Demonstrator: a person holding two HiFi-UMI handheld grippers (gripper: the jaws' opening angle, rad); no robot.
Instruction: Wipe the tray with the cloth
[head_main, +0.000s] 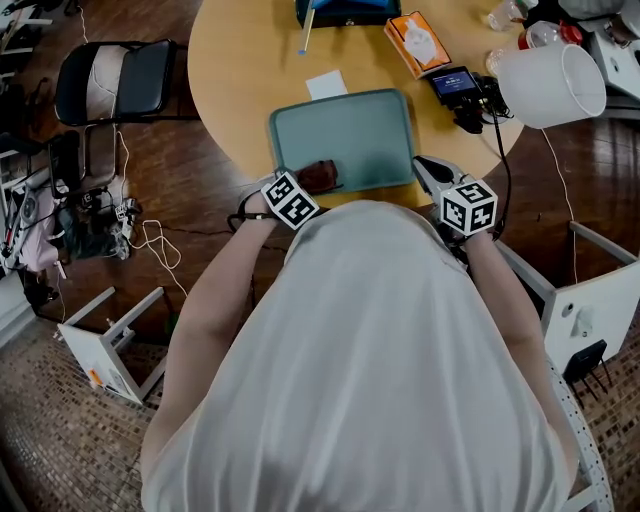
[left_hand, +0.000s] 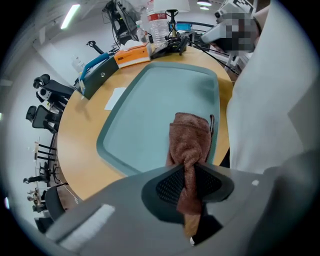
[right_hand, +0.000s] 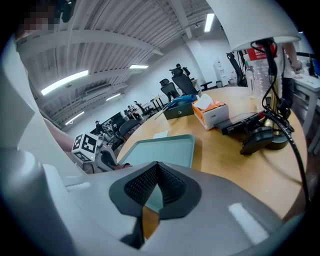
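Cloth (left_hand: 189, 135) at lower centre of frame, pinched by its gathered middle in the left gripper (left_hand: 189, 186) and draping onto the tray (left_hand: 145, 115) — soft, light, probably prone to bunching. Right gripper (right_hand: 156, 189) closed, empty.

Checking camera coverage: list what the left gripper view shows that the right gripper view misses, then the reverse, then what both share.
Only the left gripper view: the left gripper with its jaws clamped on the brown cloth, which drapes onto the teal tray.
Only the right gripper view: the right gripper, its jaws closed together with nothing between them, and the left gripper's marker cube.
Both: the teal tray, the orange tissue box and the round wooden table.
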